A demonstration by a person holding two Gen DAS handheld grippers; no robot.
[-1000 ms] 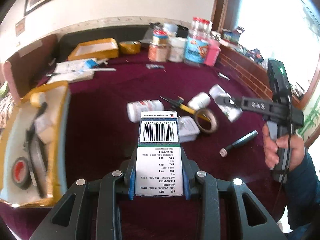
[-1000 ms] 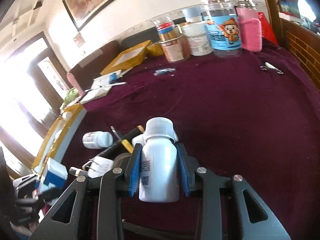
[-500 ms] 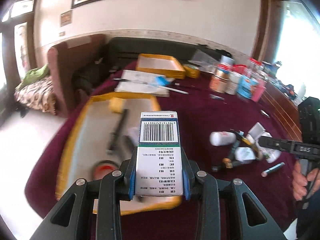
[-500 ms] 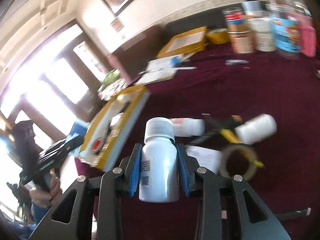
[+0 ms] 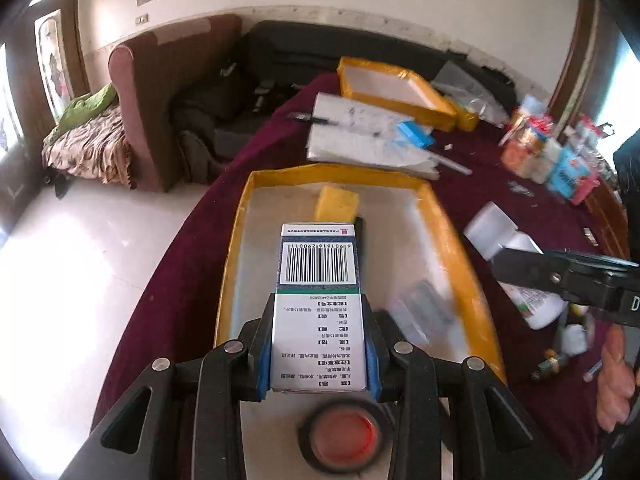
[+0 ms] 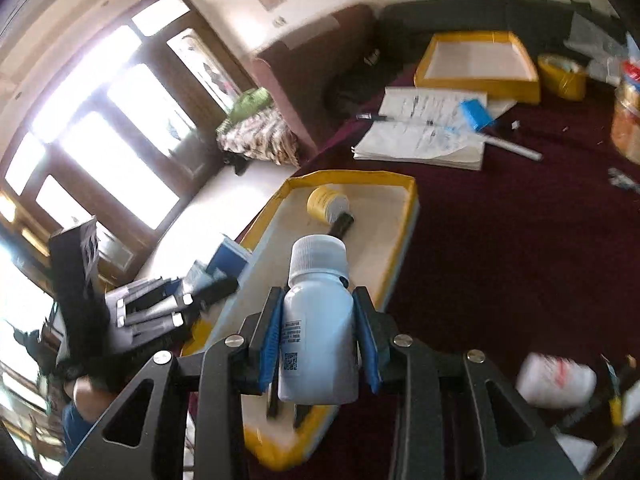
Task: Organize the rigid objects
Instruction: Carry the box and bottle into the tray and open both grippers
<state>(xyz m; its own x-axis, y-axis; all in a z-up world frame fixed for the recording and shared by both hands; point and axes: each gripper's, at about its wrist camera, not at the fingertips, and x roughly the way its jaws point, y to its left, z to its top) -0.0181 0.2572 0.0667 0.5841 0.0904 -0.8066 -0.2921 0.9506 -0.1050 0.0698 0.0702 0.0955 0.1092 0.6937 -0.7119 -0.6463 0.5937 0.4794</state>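
We are clamping the left gripper on a medicine box over the yellow-rimmed tray at the bench's edge, the right gripper clamped on a white bottle above the tray's near end.

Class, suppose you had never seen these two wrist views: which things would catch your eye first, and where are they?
The barcoded medicine box, clamped in the left gripper, fills the centre of the left view, above the yellow-rimmed tray. In the right view, the white pill bottle sits upright in the right gripper, near the same tray's edge. A roll of black tape with a red core lies in the tray just below the box.
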